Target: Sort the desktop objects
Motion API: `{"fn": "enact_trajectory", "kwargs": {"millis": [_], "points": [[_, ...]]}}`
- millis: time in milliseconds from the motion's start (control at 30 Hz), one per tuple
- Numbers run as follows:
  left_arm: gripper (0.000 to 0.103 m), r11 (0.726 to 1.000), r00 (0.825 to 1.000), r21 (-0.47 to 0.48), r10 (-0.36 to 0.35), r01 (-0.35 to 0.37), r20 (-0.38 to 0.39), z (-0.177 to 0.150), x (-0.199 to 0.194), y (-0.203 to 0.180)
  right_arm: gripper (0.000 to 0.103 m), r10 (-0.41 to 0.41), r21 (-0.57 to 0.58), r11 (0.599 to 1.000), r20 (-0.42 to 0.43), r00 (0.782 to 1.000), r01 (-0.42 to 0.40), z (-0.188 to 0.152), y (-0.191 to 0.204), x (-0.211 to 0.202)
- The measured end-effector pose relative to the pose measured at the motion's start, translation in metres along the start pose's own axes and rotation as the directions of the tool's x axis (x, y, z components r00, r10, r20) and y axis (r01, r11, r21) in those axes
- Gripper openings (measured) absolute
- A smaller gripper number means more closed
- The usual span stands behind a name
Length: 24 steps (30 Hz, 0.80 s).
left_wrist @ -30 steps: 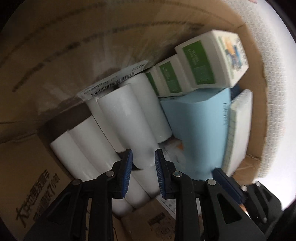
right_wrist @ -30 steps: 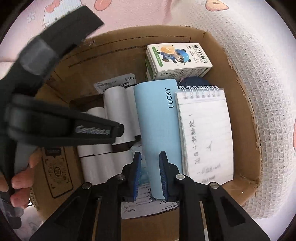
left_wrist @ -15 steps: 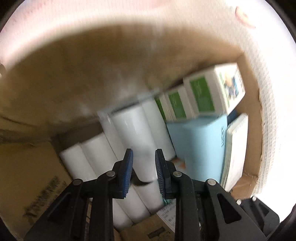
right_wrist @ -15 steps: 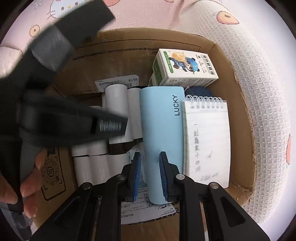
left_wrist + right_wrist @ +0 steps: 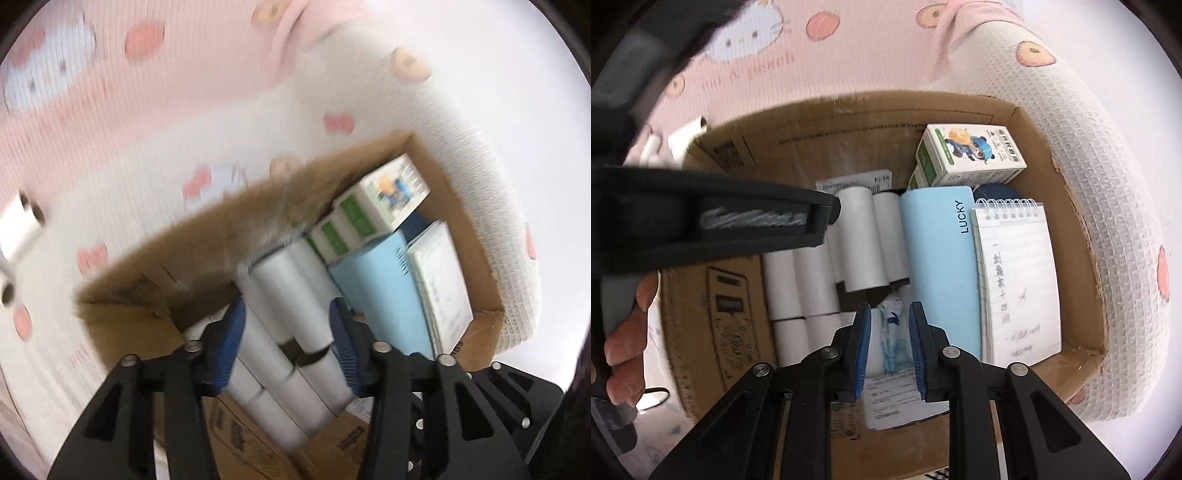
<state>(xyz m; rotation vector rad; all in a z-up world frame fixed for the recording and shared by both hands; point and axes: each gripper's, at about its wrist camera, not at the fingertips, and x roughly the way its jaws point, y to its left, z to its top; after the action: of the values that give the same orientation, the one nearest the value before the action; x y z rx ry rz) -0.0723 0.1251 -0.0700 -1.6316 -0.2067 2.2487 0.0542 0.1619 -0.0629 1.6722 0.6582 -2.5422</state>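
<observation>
Both our grippers hang empty over the cardboard box (image 5: 1067, 206) (left gripper (image 5: 291, 347) spread wide, right gripper (image 5: 886, 350) narrow), rolls (image 5: 860, 240) packed upright to save room.

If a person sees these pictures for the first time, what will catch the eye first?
Probably the cardboard box, packed full, on a pink and white cloth with peach prints. Inside, white paper rolls fill the left side, a light blue case marked LUCKY lies in the middle, and a spiral notebook with handwriting lies on the right. A small carton with a cartoon panda sits at the back.
</observation>
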Motion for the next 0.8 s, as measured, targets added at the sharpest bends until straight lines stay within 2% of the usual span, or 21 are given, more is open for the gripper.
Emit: {"fn": "enact_trajectory", "kwargs": {"millis": [67, 100, 167, 267, 333, 400, 467, 533, 633, 667, 800], "points": [[0.058, 0.999, 0.998, 0.043, 0.001, -0.003, 0.063, -0.003, -0.015, -0.002, 0.017, 0.031, 0.054, 0.998, 0.034, 0.999, -0.033, 0.002, -0.010, -0.002], [0.059, 0.998, 0.997, 0.062, -0.003, -0.002, 0.077, 0.007, -0.013, -0.005, 0.017, 0.044, 0.072, 0.996, 0.050, 0.998, -0.048, 0.003, -0.008, -0.004], [0.060, 0.994, 0.993, 0.111, 0.003, -0.016, 0.117, -0.002, -0.019, -0.005, 0.017, 0.068, 0.102, 0.992, 0.080, 0.994, -0.076, 0.005, -0.001, -0.010], [0.061, 0.983, 0.983, 0.179, -0.001, -0.033, 0.184, -0.007, -0.031, -0.004, 0.017, 0.082, 0.104, 0.990, 0.102, 0.991, -0.093, 0.017, 0.018, -0.015], [0.062, 0.982, 0.979, 0.187, -0.014, -0.024, 0.204, -0.002, -0.034, -0.004, 0.017, 0.073, 0.085, 0.993, 0.108, 0.992, -0.082, 0.005, 0.031, -0.021], [0.062, 0.983, 0.977, 0.181, -0.010, -0.029, 0.213, -0.010, -0.050, 0.001, 0.017, 0.033, 0.058, 0.998, 0.110, 0.993, -0.039, 0.002, 0.047, -0.022], [0.062, 0.982, 0.976, 0.186, -0.020, -0.021, 0.219, -0.019, -0.054, 0.007, 0.017, -0.003, 0.030, 1.000, 0.103, 0.995, -0.001, 0.000, 0.028, -0.012], [0.062, 0.979, 0.979, 0.205, -0.027, -0.015, 0.201, -0.027, -0.057, 0.012, 0.017, -0.029, -0.005, 1.000, 0.100, 0.995, 0.029, -0.005, 0.036, -0.016], [0.062, 0.970, 0.991, 0.228, 0.054, -0.081, 0.124, -0.034, -0.060, 0.016, 0.017, -0.059, -0.060, 0.996, 0.100, 0.993, 0.065, -0.010, 0.030, -0.025], [0.062, 0.967, 0.992, 0.238, 0.062, -0.087, 0.110, -0.035, -0.063, 0.016, 0.017, -0.070, -0.078, 0.994, 0.102, 0.992, 0.078, -0.022, 0.027, -0.024], [0.063, 0.961, 0.992, 0.267, 0.044, -0.076, 0.121, -0.044, -0.086, 0.017, 0.017, -0.130, -0.145, 0.978, 0.133, 0.983, 0.149, -0.046, 0.039, -0.058]]}}
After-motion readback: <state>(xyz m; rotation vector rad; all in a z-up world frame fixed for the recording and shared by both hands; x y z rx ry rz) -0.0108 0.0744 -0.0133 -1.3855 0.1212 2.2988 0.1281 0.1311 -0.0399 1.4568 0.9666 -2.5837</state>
